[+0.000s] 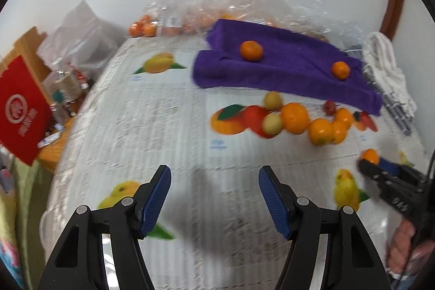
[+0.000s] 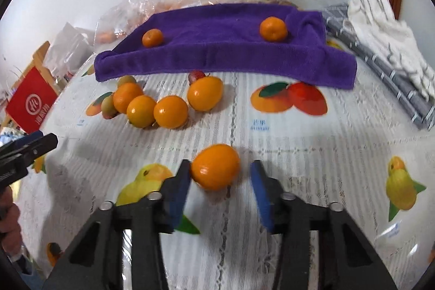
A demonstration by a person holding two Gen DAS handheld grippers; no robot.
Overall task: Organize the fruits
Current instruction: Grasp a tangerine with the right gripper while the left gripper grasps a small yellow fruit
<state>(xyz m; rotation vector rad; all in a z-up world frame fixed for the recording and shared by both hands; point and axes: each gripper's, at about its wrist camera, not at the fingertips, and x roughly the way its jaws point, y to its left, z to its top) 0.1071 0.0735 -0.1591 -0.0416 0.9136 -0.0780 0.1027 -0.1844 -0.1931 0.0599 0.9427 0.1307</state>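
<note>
A purple towel [image 2: 225, 50] lies at the back of the table with two small oranges [image 2: 273, 28] [image 2: 152, 37] on it; it also shows in the left wrist view [image 1: 280, 67]. In front of it sits a cluster of oranges [image 2: 170, 112], small yellow-green fruits [image 2: 108, 105] and a red fruit [image 2: 196, 76]. My right gripper [image 2: 220, 178] is open around a single orange [image 2: 215, 166], which touches the left pad; there is a gap to the right pad. My left gripper [image 1: 214, 197] is open and empty over the tablecloth. The right gripper shows at the right of the left wrist view [image 1: 380, 167].
The table has a fruit-print cloth [image 2: 272, 143]. Clear plastic bags with oranges [image 1: 190, 15] lie behind the towel. A white cloth and grey striped cloth [image 2: 380, 50] sit at the right. A red box [image 1: 19, 108] and clutter stand off the left edge.
</note>
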